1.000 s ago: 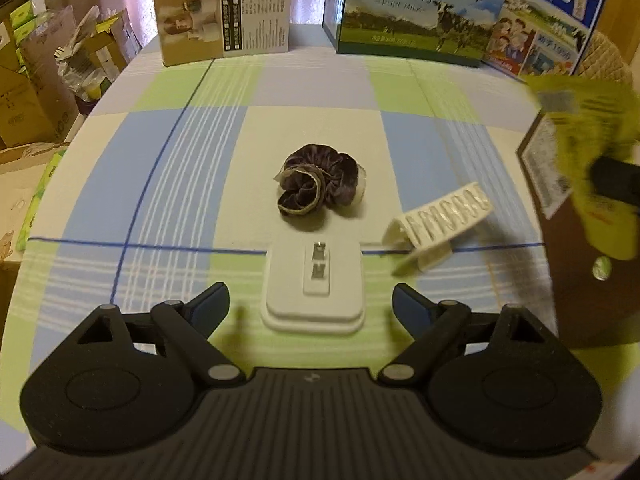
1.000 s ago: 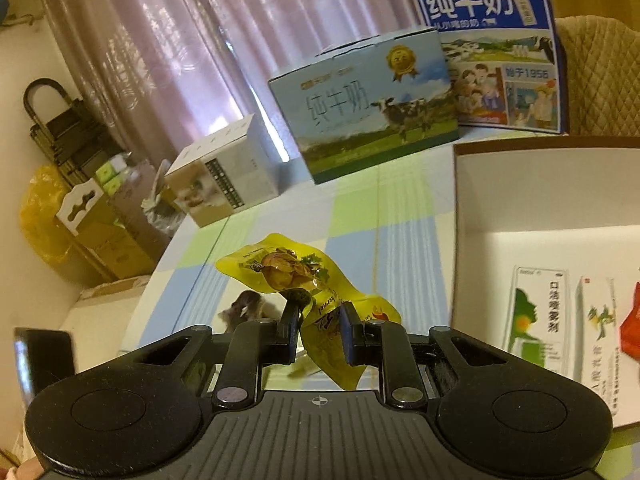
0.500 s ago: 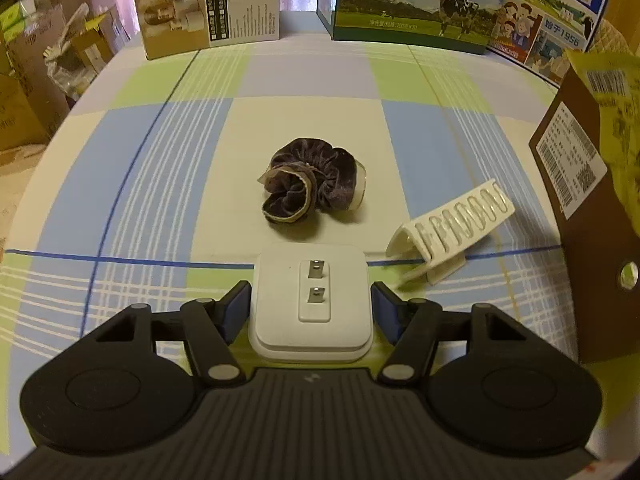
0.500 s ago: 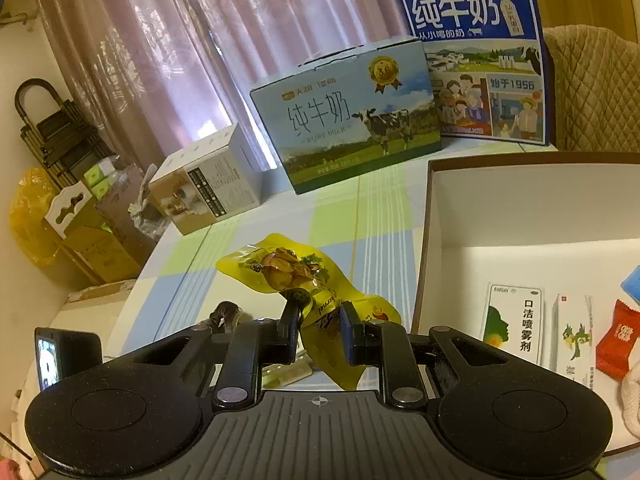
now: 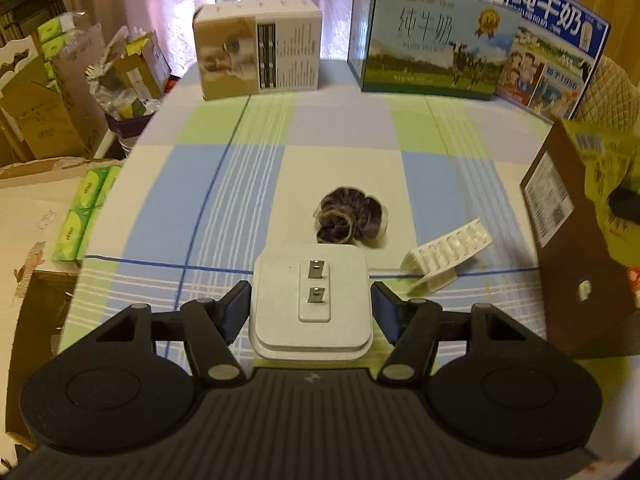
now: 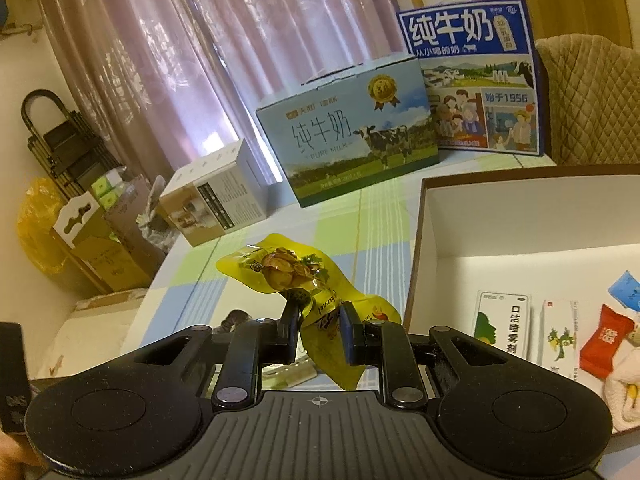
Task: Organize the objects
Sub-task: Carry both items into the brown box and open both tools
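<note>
Lifted now, up off the checked tablecloth [image 5: 192, 184], where half a second back the white charger sat low between closing fingers. Left gripper [image 5: 311, 306] clamped on the white charger [image 5: 311, 300], blue pads pressed to both flanks, prongs facing up, the cloth showing beneath its front edge. Over on the right, barely any change: right gripper [image 6: 320, 326] squeezed together on the yellow snack packet [image 6: 288, 276], held pinched at the middle, top half flopping forward in the air, just left of the open box [image 6: 424, 240]. Step in hand, by the look of it: two carries at once, both items headed for that box. Already lying inside: two small medicine cartons [image 6: 502, 326], a red wrapper [image 6: 604, 338], a blue sachet [image 6: 624, 286]. Next move likely calling for a swing rightward over the brown wall, then a clean release above a bare patch of the white floor; packet first, being nearest. Charger needing a longer trip across, with the box wall [image 5: 560, 240] standing tall at the far right of the left view. Left on the table for later: the dark scrunchie [image 5: 350, 220], well beyond the charger, and the white hair clip [image 5: 448, 254] lying on its side near the box. Plenty of the job ahead.
</note>
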`<state>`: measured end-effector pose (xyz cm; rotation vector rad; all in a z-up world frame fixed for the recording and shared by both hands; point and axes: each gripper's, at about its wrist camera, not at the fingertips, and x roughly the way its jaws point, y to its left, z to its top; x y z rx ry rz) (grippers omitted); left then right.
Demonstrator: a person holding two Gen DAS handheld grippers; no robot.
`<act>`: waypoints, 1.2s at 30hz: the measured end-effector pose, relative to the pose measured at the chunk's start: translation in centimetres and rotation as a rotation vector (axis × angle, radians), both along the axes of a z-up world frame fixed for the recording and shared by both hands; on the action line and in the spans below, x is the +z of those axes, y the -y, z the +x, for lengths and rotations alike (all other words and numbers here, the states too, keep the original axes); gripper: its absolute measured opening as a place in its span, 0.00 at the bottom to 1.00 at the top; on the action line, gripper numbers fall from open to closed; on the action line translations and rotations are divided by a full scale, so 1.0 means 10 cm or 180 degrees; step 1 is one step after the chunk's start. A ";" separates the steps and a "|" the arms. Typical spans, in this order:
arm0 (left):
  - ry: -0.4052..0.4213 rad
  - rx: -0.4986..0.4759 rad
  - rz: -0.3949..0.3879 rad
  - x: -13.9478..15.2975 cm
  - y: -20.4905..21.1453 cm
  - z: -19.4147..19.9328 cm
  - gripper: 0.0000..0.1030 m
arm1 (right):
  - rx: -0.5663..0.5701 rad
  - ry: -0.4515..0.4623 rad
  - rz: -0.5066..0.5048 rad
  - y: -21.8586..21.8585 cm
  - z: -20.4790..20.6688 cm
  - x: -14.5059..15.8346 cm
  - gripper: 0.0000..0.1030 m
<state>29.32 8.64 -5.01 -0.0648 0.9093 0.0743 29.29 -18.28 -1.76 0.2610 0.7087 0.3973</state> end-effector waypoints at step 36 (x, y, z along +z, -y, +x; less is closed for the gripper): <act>0.0328 -0.1133 -0.0239 0.81 1.95 0.04 0.59 | -0.0850 0.0157 0.0147 1.74 -0.34 0.40 0.00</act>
